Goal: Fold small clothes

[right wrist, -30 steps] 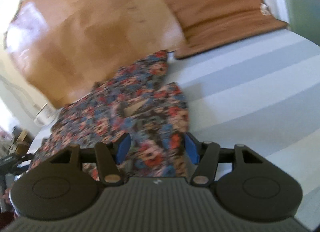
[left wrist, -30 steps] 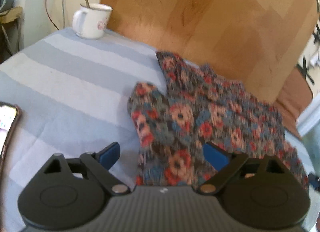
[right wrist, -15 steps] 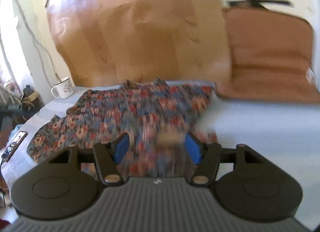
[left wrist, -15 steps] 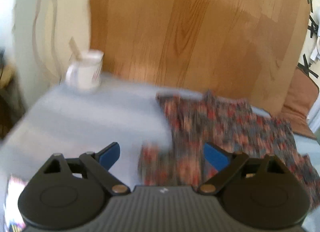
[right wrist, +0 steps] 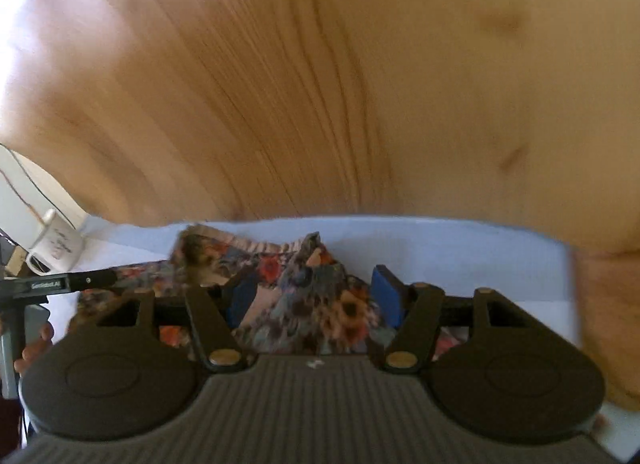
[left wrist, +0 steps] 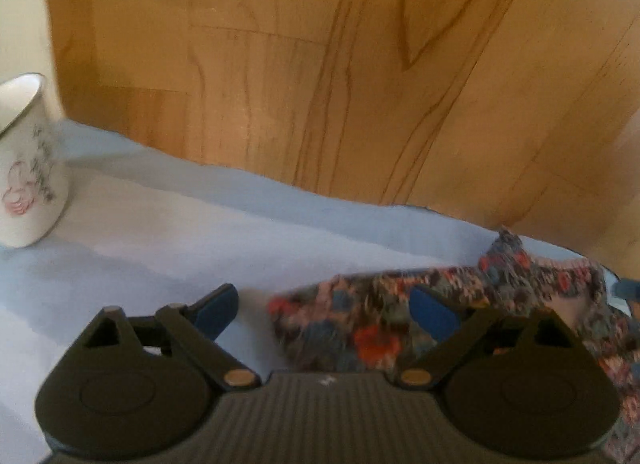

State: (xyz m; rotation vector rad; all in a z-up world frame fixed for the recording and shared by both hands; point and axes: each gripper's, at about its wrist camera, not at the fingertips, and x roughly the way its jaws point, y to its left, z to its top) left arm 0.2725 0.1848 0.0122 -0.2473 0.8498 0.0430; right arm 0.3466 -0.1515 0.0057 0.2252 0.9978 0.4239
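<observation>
white mug (left wrist: 28,160), wooden headboard (left wrist: 320,64), floral garment (right wrist: 304,296)

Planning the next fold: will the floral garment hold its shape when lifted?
Probably not. The floral garment lies rumpled with bunched edges, so it likely droops from the pinch point. It looks thin, so probably light, and may slide over the blue sheet.

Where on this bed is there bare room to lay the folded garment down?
Bare striped blue bedsheet lies between the white enamel mug and the floral garment, bordered behind by the wooden headboard. Another strip runs right of the garment. The garment's patch is crowded.
</observation>
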